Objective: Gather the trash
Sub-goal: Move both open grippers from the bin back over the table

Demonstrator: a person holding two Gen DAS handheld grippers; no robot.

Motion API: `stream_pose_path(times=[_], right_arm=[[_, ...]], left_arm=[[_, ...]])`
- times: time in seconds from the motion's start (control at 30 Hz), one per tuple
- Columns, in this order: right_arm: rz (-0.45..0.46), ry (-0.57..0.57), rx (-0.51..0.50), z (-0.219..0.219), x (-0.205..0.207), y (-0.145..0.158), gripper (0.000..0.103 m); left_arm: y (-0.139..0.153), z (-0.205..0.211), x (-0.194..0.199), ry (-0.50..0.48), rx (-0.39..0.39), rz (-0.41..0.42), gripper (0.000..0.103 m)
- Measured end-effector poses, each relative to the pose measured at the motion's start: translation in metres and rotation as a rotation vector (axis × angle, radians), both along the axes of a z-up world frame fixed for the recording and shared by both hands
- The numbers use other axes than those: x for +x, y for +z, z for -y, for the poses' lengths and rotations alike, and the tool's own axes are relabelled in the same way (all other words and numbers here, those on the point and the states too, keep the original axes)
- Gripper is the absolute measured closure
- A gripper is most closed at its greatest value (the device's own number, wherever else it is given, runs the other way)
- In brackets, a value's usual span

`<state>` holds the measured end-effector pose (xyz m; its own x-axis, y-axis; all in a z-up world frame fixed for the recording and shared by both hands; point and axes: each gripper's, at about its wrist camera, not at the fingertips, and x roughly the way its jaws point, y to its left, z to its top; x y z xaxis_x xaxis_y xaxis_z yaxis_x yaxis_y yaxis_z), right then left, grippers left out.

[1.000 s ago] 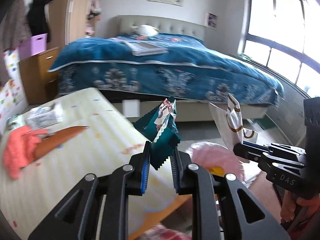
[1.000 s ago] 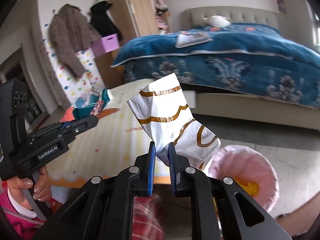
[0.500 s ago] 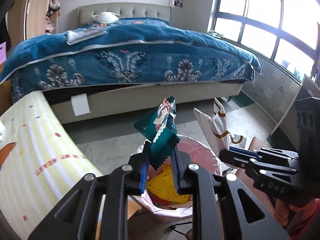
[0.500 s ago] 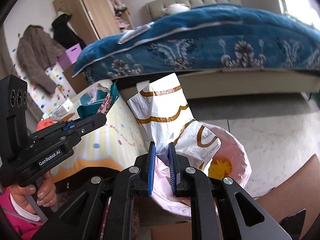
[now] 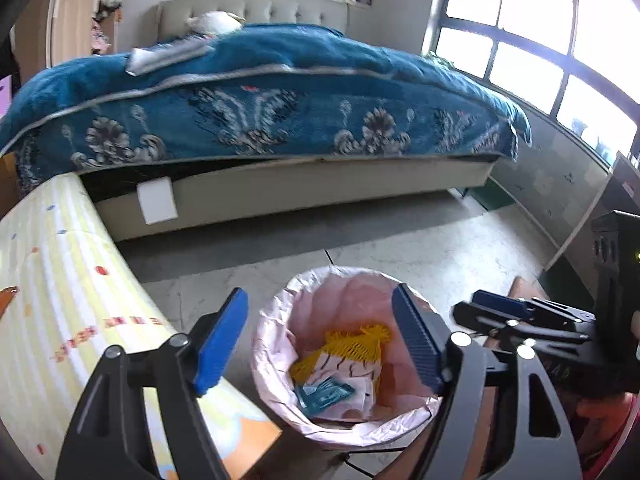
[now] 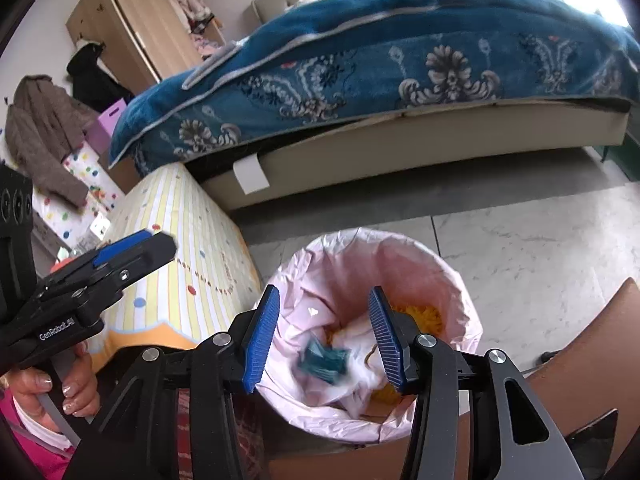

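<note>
While jaws opening, wrapper (image 5: pixel 325 393) below, apart.

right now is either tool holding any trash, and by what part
Nothing is held. Left tool and right tool are opening, empty, above the bin; the teal wrapper lies inside.

Legible: "GenRobot.AI" in white on the left gripper (image 6: pixel 136 250) body. Red tablecloth (image 5: pixel 52 320) lettering unreadable.

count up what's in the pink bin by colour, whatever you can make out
teal wrapper: 1
white wrapper with gold lines: 1
yellow mesh net: 1
total: 3 that can be told apart inside the bin; anything buried underneath is hidden.
</note>
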<state>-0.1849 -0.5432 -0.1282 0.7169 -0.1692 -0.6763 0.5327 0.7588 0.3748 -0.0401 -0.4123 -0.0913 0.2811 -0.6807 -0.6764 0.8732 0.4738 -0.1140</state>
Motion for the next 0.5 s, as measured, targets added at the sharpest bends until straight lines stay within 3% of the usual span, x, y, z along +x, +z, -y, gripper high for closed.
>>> stream_pose_path(times=[0.23, 0.5], right_arm=[[0.086, 0.035, -0.065, -0.024, -0.002, 0.034, 0.055], [0.110, 0.115, -0.110, -0.064, 0.017, 0.067, 0.055]], left_arm=[[0.026, -0.049, 0.013, 0.116, -0.040, 0.057, 0.028], [0.046, -0.132, 0.030, 0.280, -0.053, 0.111, 0.024]])
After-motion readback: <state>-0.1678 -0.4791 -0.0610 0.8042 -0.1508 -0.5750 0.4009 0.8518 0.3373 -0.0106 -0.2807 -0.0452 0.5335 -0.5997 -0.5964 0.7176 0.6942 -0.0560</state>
